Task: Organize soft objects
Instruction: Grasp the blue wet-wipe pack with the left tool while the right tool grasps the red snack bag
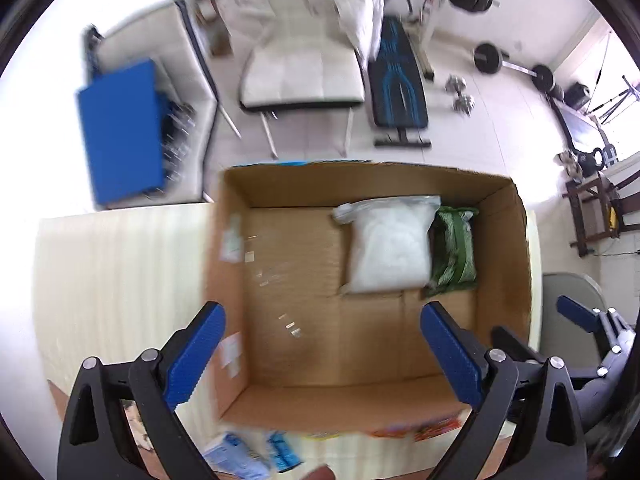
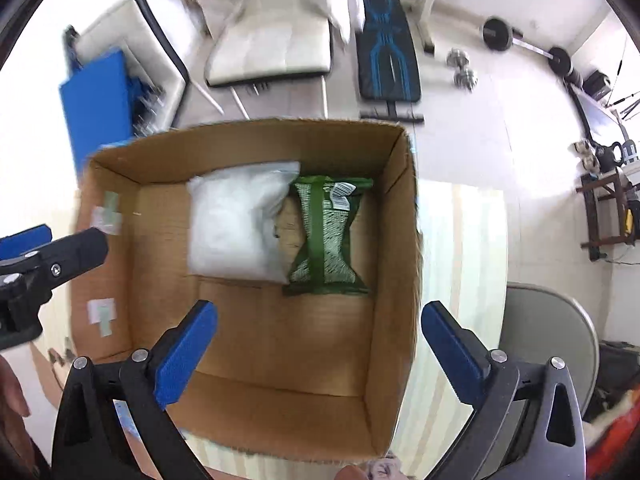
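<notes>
Cardboard box point(image 2: 394, 280) sits on the table point(image 1: 120, 272). Inside it, at the far right part of the floor, the clear bag point(image 2: 236, 224) lies left of the netted pack point(image 2: 326, 236), the two touching. Rest of box floor bare. Behind the table: chair point(image 1: 300, 76) centre, weight bench point(image 1: 398, 88) to its right, dumbbells point(image 1: 460, 94) further right.

Left gripper point(image 1: 322, 344) and right gripper point(image 2: 318, 342): both wide open, empty, pointing downward.
</notes>
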Demonstrator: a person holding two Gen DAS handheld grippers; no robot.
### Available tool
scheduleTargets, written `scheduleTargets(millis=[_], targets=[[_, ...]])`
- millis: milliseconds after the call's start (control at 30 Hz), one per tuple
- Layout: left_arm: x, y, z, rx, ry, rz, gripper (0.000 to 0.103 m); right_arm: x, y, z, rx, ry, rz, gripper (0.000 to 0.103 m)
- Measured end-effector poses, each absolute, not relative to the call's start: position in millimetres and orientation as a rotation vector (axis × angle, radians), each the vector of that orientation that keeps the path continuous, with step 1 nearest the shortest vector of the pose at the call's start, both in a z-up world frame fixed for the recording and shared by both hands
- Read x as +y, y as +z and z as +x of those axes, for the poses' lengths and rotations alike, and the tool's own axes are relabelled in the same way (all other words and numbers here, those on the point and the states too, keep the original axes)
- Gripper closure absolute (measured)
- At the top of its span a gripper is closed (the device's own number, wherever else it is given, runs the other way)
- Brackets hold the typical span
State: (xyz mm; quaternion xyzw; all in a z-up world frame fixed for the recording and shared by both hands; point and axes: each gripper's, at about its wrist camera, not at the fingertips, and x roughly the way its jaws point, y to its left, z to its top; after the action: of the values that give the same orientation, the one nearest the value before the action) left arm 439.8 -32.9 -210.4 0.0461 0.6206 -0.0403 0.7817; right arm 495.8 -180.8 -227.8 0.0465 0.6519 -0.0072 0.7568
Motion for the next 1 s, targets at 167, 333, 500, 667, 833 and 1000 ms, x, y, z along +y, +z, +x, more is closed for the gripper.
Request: scheduleTargets(millis=[167,333,500,667,833,1000], targets=[[22.3,-209.1,356.6,1.307,-0.009,0.108,0.003,-178.5,-210.3,413.4,1.410,0.094,0.189,0.000],[108.5,-259.4,282.9,1.464,0.121,-0.132,0.003,-172.4,-236.0,340.1,1.428,0.060,0.211,0.000],[175.6,-332.6,243.1,1.632,0.229,-0.434,0.003,-177.8,-301.6,315.8,1.526,0.001,0.337,0.012],[193.1,-378.1,235.6,1.692,0.265,-0.572,0.003,-176.6,-349.3,320.2,1.580,-0.065,0.328,0.023],[187.1,-414.0,243.4,1.761,0.306,-0.517,0.003,-169.3,-376.4,324.7,1.619,-0.094,0.312,0.023],[177.7,-433.8,247.2,1.793,0.305,-0.367,0.027,-166.9,-378.9,315.3,1.602,-0.163,0.204,0.050]])
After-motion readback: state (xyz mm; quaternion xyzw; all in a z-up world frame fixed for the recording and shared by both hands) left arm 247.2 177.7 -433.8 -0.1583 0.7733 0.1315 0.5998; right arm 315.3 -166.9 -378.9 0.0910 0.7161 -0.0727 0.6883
